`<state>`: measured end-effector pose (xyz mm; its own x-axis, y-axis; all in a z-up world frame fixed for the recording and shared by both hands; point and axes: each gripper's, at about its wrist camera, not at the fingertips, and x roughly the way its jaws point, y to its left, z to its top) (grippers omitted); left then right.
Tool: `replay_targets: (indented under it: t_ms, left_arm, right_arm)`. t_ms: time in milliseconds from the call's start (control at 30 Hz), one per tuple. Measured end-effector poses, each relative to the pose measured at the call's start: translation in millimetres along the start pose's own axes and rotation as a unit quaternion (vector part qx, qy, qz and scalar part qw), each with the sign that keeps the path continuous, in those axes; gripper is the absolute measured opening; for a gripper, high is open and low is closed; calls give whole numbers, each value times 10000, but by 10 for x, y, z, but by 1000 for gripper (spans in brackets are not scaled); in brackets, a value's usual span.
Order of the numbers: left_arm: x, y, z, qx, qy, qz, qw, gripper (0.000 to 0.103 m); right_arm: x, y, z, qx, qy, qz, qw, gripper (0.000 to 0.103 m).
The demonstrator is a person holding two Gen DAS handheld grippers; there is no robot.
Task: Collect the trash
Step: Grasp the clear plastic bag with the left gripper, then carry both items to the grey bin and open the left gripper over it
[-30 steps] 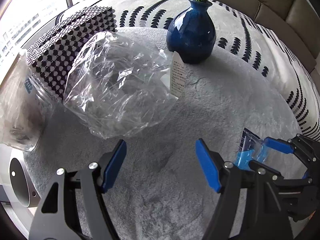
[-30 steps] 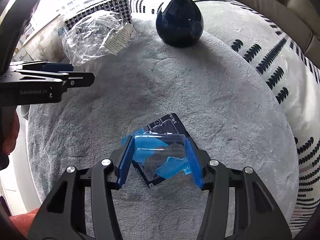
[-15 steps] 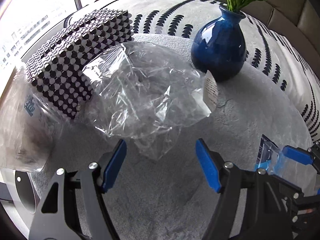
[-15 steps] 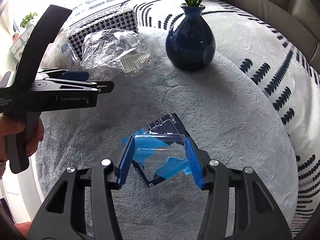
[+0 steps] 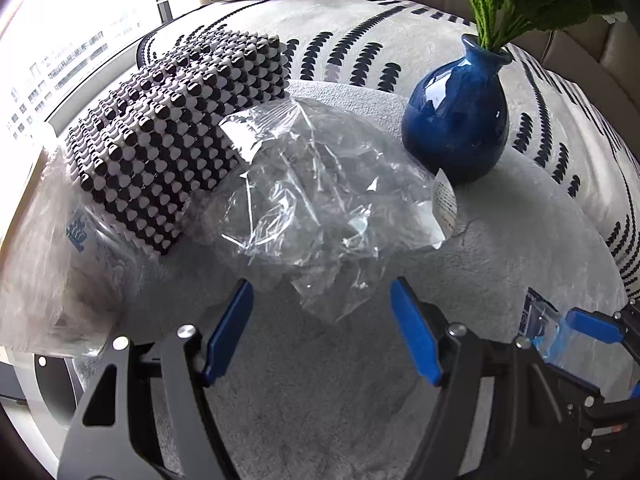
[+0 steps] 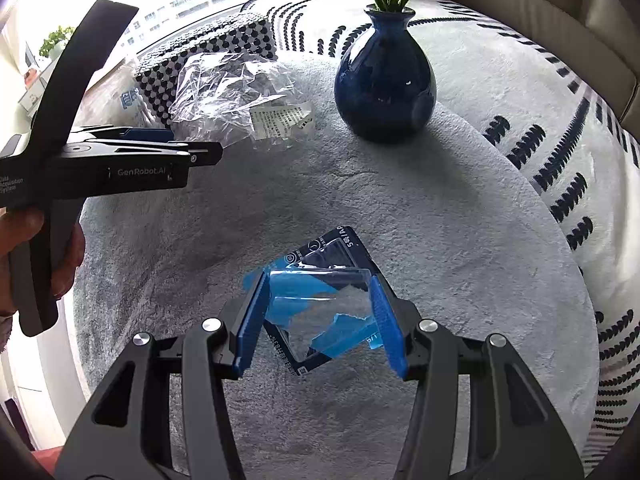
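Observation:
A crumpled clear plastic bag (image 5: 320,200) with a white label lies on the grey fuzzy table top (image 5: 320,408), beside the blue vase. My left gripper (image 5: 320,284) hangs open just in front of it; the bag's loose lower corner shows between the blue fingertips, and the pads do not press on it. The right wrist view shows the same bag (image 6: 224,92) past the left gripper (image 6: 200,148), seen side-on. My right gripper (image 6: 319,278) is shut on a clear blister pack (image 6: 320,304) with a dark blue card, held over the table. The right gripper (image 5: 592,326) appears low right in the left wrist view.
A blue vase (image 5: 456,128) with green stems stands behind the bag. A black-and-white patterned box (image 5: 168,132) sits at the back left, with a cloudy bag (image 5: 52,260) printed in blue in front of it. A hand (image 6: 68,256) grips the left handle. A patterned rug and a sofa lie beyond.
My left gripper has moved toward the clear bag, which now reaches between its fingertips. The right gripper keeps its hold on the blister pack and has hardly shifted.

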<state>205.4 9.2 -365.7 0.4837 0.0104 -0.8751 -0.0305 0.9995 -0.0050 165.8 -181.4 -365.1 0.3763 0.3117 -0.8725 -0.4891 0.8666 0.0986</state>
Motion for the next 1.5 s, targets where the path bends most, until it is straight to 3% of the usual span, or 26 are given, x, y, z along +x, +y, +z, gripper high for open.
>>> replay_targets:
  t_ms: [67, 133, 200, 267, 300, 700, 1067, 1500]
  left_arm:
    - [16, 21, 20, -39, 8, -22, 10000, 71]
    - [34, 36, 37, -94, 6, -64, 9999, 58]
    - [76, 56, 50, -128, 112, -162, 9997, 34]
    - [90, 56, 43, -143, 111, -152, 9997, 32]
    - [89, 57, 37, -149, 101, -152, 9997, 26]
    - [-152, 162, -79, -228, 30, -241, 9994, 24]
    - [-824, 536, -484, -246, -26, -258, 9994, 24]
    - [-1946, 1573, -1147, -1055, -268, -36, 9941, 24]
  right_arm:
    - [3, 0, -7, 4, 21, 0, 10000, 50]
    - [-1, -2, -17, 2, 35, 1, 10000, 50]
    - [-3, -4, -23, -1, 44, -3, 10000, 50]
    - [-7, -6, -31, -9, 50, -4, 10000, 50]
    - [-8, -3, -32, -13, 53, -3, 10000, 50]
    - [-100, 88, 4, -106, 20, -36, 9999, 50]
    - [-330, 511, 90, -344, 2, -7, 9994, 50]
    - [-707, 1759, 260, -1224, 56, 403, 9916, 50]
